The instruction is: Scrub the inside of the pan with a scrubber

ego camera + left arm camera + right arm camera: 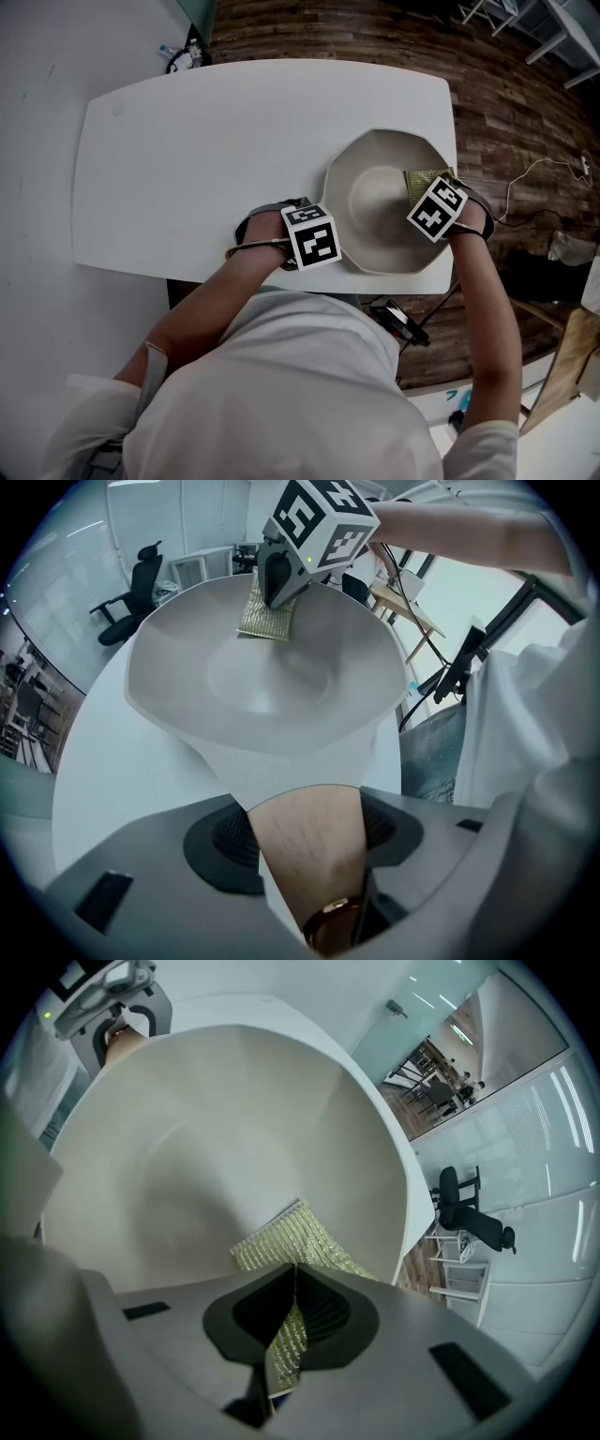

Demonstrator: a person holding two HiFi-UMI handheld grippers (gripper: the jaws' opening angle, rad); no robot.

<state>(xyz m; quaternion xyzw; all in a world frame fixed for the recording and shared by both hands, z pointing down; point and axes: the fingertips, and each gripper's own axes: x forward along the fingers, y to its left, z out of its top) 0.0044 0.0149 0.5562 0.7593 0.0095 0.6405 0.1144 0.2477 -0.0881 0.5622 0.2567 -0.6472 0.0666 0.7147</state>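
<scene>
A pale grey pan point(375, 202) with an angular rim sits at the right end of the white table point(187, 159). My left gripper point(314, 239) is shut on the pan's wooden handle point(309, 846), which has a brass ring near its end. My right gripper point(434, 204) reaches in over the pan's right rim, shut on a yellow-green mesh scrubber point(419, 178). The scrubber point(291, 1237) lies flat against the pan's sloping inner wall point(206, 1147). In the left gripper view the scrubber point(265, 619) shows on the far wall under the right gripper point(279, 578).
The pan overhangs the table's front edge, close to its right edge. A wood floor with cables point(539, 173) lies beyond. A black object point(398, 323) sits below the table front. An office chair point(131, 592) stands farther off.
</scene>
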